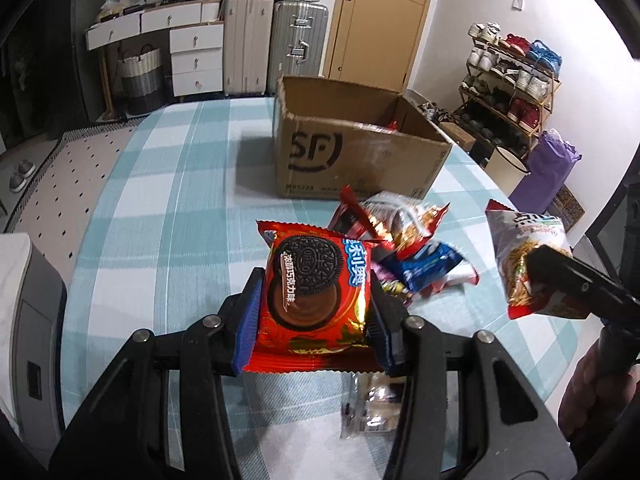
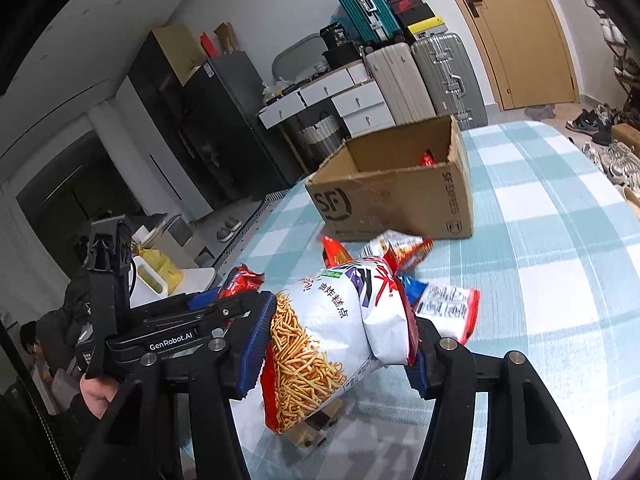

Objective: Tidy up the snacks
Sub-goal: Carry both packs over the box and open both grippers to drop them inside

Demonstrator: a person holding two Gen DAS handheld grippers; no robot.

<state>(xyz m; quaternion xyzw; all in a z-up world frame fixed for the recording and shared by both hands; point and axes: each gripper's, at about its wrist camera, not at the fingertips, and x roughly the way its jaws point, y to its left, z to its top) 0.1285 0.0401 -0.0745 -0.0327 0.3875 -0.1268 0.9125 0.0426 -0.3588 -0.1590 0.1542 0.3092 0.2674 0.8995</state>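
Observation:
My left gripper (image 1: 316, 300) is shut on a red Oreo pack (image 1: 314, 296), held above the checked tablecloth (image 1: 168, 208). My right gripper (image 2: 336, 340) is shut on a white bag of fried noodle sticks (image 2: 320, 332), squeezed at its middle; the same bag (image 1: 524, 264) shows at the right of the left wrist view. Behind both lies a loose pile of snack packets (image 1: 404, 236), red, blue and white. An open cardboard box (image 1: 352, 144) marked SF stands beyond the pile, with a red packet (image 2: 428, 158) inside.
The left gripper's body (image 2: 168, 320) and the person's hand (image 2: 94, 394) sit left of the noodle bag. A clear wrapper (image 1: 368, 404) lies under the left gripper. Suitcases (image 1: 272, 40), drawers (image 1: 196, 56) and a shoe rack (image 1: 516, 80) line the room beyond the table.

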